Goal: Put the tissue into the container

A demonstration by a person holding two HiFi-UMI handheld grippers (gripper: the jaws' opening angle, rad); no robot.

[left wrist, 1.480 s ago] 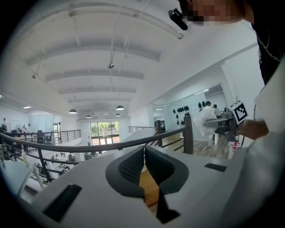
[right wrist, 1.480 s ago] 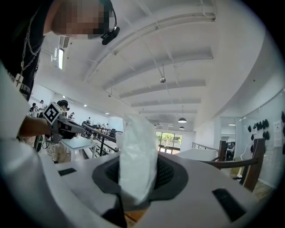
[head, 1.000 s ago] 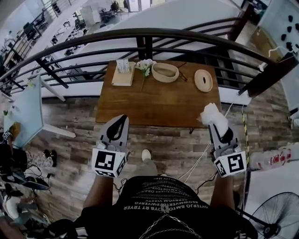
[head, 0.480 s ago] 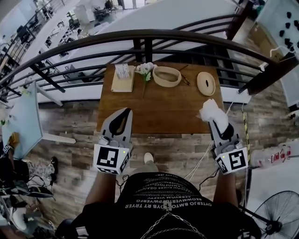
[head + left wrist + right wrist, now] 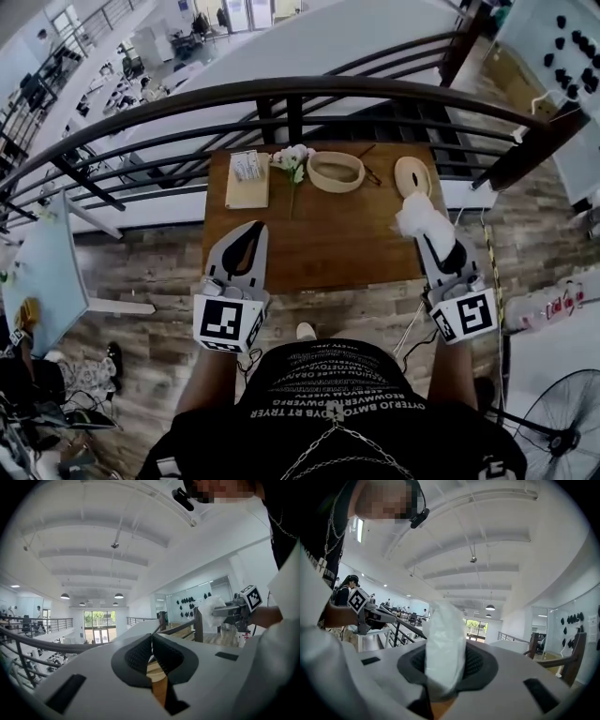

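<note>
Between the jaws of the right gripper (image 5: 446,662) a white tissue (image 5: 445,637) is pinched, the dark ribbed pads pressing on its lower part while the loose upper part stands up crumpled above them. In the head view this right gripper (image 5: 428,236) is held over the right side of the wooden bench (image 5: 319,239), with the tissue (image 5: 418,214) bunched at its tip, just on the near side of the oval lid (image 5: 412,176) as the picture shows it (how high above the bench it hangs cannot be told). The left gripper (image 5: 152,647) has its jaws pressed together with nothing between them; in the head view the left gripper (image 5: 248,234) is over the near left part of the bench, well apart from the right one. At the far edge of the bench stands the container (image 5: 336,172), an open oval wooden bowl, with the lid lying flat to its right and apart from it. Left of the container lie pale flowers (image 5: 292,159), and beside them a flat pale board (image 5: 247,180) carrying a small white pack. Beyond the bench runs a dark curved railing (image 5: 281,92), and wood-plank floor (image 5: 141,272) lies below.
</note>
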